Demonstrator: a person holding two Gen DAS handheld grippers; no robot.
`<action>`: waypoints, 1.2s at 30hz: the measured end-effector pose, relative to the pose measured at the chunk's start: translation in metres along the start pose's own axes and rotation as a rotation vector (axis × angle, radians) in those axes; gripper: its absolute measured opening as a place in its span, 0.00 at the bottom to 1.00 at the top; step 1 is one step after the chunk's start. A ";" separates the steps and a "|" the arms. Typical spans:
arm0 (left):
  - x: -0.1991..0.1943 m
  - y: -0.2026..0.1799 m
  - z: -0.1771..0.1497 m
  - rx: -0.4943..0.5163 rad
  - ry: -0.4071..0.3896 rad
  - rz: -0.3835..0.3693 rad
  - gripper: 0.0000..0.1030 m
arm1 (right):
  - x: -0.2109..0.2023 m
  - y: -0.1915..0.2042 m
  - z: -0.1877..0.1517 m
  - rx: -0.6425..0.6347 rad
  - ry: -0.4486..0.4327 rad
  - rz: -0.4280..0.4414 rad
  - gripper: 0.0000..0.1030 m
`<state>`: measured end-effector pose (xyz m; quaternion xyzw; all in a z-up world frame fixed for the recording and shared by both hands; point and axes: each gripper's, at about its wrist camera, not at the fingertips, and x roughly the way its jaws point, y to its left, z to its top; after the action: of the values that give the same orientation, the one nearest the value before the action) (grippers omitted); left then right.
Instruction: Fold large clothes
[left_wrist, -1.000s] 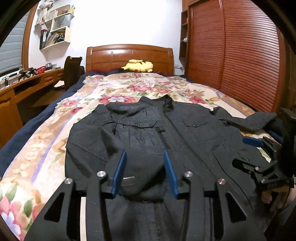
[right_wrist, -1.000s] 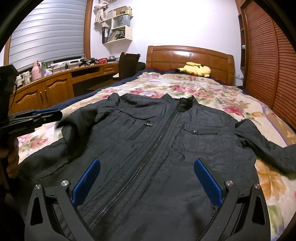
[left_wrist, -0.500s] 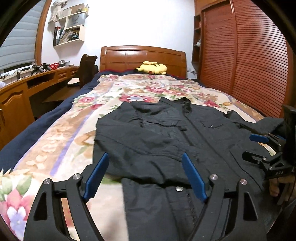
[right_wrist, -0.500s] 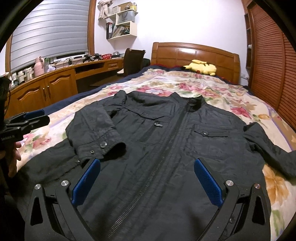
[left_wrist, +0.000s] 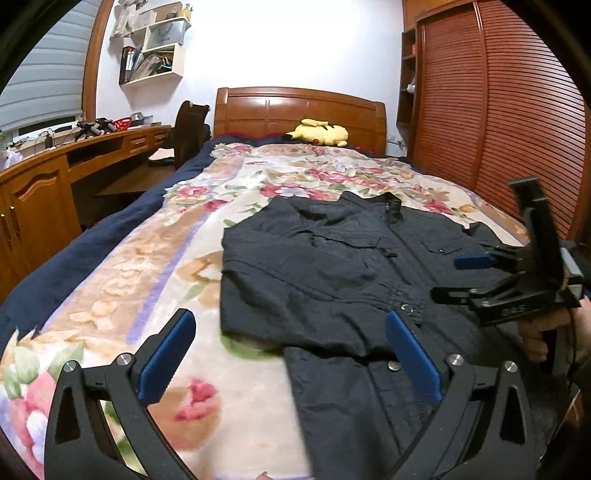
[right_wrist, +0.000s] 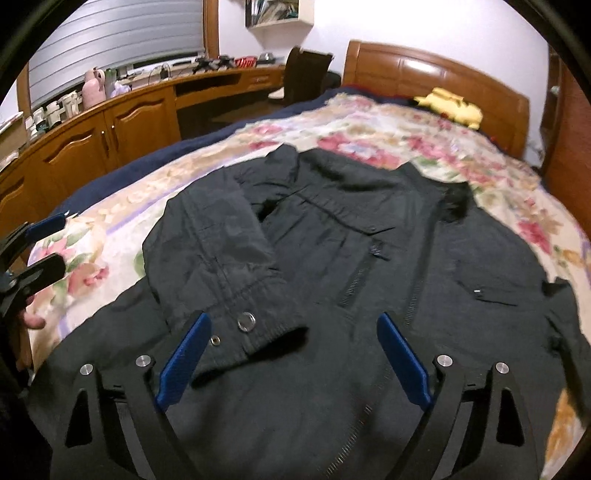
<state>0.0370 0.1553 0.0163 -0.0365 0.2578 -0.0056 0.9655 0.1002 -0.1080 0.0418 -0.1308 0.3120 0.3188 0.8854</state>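
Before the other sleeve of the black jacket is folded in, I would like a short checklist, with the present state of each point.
1. Left sleeve folded across the chest of the black jacket: ok, its cuff lies on the front.
2. Left tool free of cloth: ok, its jaws have just been opening and nothing is between them.
3. Right tool free of cloth: ok, its jaws have just been closing a little, but they stand wide over the cuff and grip nothing.
4. Right sleeve still spread out to the side: ok, not yet folded.
5. Jacket zipped and flat on the floral blanket: ok.
6. Hem straight: cannot tell, hidden behind the tools.
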 end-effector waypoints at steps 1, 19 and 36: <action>-0.001 0.003 0.000 -0.004 -0.003 0.003 1.00 | 0.006 0.000 0.002 0.003 0.014 0.005 0.85; -0.002 0.037 -0.001 -0.075 -0.008 0.023 1.00 | 0.078 0.000 0.011 0.029 0.165 0.071 0.63; -0.004 0.012 0.003 -0.052 -0.028 -0.051 1.00 | -0.032 -0.003 -0.004 -0.035 -0.094 -0.031 0.08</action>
<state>0.0347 0.1674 0.0205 -0.0683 0.2431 -0.0231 0.9673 0.0810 -0.1276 0.0588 -0.1358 0.2624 0.3161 0.9016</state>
